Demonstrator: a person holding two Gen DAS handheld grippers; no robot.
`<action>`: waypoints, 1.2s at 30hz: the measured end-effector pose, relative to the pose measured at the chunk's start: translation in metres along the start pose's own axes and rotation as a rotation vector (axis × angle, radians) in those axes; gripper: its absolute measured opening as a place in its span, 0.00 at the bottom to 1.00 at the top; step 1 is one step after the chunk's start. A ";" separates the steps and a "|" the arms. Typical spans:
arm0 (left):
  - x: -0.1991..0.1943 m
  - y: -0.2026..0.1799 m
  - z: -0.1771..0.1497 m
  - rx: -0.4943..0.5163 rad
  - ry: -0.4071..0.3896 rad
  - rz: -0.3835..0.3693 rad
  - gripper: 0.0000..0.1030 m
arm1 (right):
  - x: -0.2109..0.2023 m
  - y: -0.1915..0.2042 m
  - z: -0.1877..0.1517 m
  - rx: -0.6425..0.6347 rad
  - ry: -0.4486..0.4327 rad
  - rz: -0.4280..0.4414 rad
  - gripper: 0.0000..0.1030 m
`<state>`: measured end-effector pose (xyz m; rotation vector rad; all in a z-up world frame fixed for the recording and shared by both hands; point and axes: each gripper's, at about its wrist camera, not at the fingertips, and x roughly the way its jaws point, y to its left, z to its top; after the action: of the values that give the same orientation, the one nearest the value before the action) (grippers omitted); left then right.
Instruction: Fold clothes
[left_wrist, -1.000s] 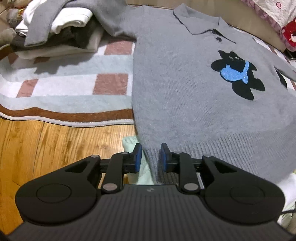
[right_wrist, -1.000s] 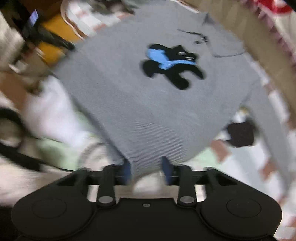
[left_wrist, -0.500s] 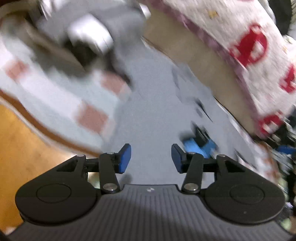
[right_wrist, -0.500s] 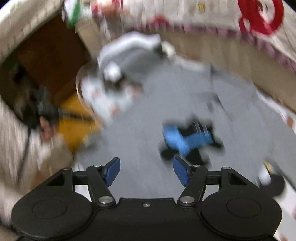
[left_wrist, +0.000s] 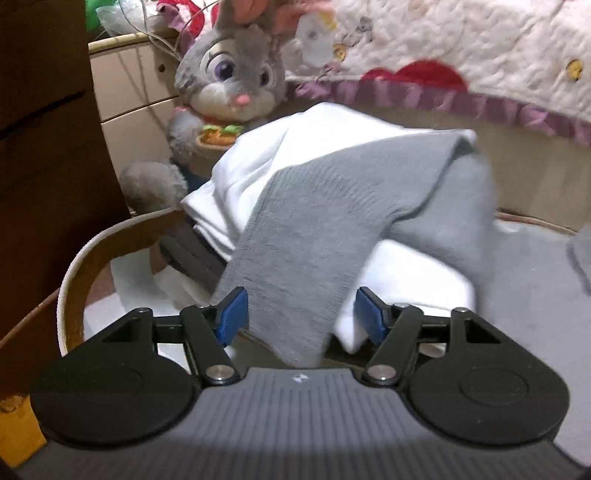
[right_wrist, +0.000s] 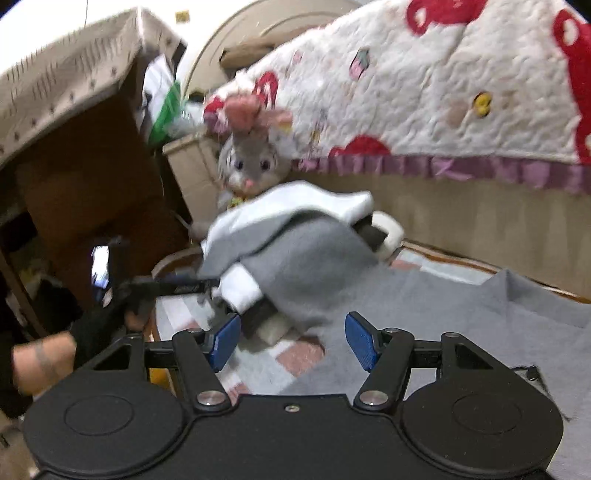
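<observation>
Sweater sleeve (left_wrist: 332, 221) draped over clothes pile (left_wrist: 251, 173), plush rabbit (left_wrist: 229, 74) apparently just behind

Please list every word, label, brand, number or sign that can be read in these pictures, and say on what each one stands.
No text can be read in either view.
Left gripper: a small pale mark on its body, too small to read.
Quilt: red shapes and small pictures only, no letters.
Lit screen at the left of the right wrist view: too blurred to read.
</observation>
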<state>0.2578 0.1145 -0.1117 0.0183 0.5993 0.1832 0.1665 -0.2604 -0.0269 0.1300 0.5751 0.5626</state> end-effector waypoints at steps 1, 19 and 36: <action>0.004 0.004 0.002 -0.022 -0.004 -0.010 0.51 | 0.008 0.001 -0.005 -0.004 0.012 0.001 0.64; -0.120 -0.108 0.008 -0.047 0.059 -0.711 0.06 | 0.031 -0.071 -0.072 0.463 0.098 0.197 0.63; -0.059 -0.251 -0.039 -0.334 0.434 -1.073 0.05 | -0.020 -0.218 -0.168 1.076 0.059 0.272 0.64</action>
<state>0.2296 -0.1438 -0.1279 -0.6700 0.9274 -0.7753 0.1624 -0.4610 -0.2166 1.2250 0.8778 0.4667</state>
